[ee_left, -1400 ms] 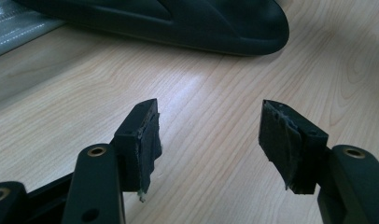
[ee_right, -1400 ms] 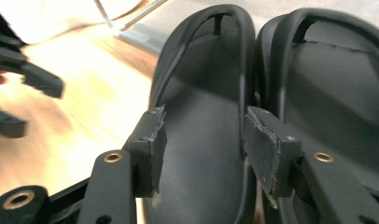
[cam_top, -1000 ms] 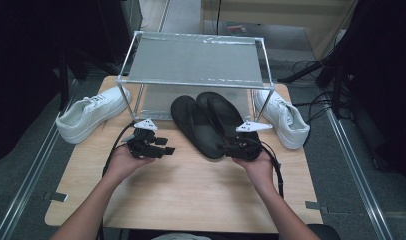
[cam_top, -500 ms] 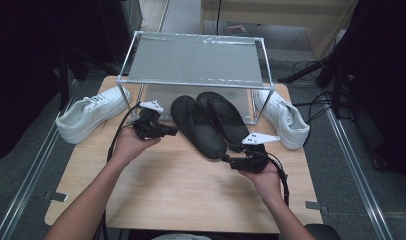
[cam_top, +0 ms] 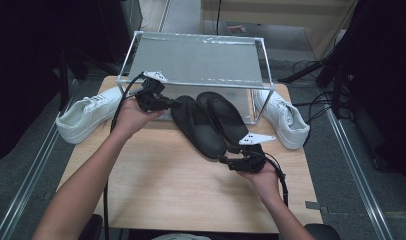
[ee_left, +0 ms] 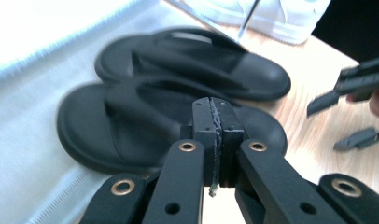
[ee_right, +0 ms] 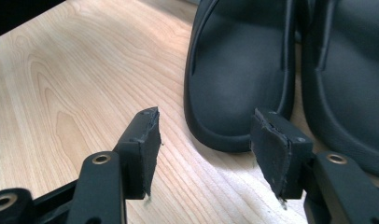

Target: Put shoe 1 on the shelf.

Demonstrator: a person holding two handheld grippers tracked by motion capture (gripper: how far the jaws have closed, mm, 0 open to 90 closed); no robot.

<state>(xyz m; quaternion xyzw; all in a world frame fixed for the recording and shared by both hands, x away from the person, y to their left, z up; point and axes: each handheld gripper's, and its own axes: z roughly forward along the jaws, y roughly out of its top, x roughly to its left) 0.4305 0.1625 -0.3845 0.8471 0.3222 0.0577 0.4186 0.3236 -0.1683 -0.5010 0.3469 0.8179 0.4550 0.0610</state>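
Two black sandals lie side by side on the wooden table (cam_top: 166,190), toes under the rack. The left sandal (cam_top: 198,127) is the nearer one (ee_left: 122,121) in the left gripper view; the right sandal (cam_top: 226,117) lies beyond it (ee_left: 215,60). My left gripper (cam_top: 178,104) is held up by the rack's front left corner and points at the sandals' toe end. Its pads (ee_left: 211,112) are shut together with nothing between them. My right gripper (cam_top: 223,160) sits low at the left sandal's heel (ee_right: 239,60), open (ee_right: 204,135), with the heel just ahead of its pads, untouched.
A metal rack with a mesh shelf (cam_top: 196,60) stands at the back of the table. One white sneaker (cam_top: 88,117) lies left of it, another (cam_top: 283,117) to its right. Bare wood stretches along the near half of the table.
My left gripper has risen and moved away toward the rack's front left corner, and its jaws have closed on nothing. The right gripper has hardly moved.
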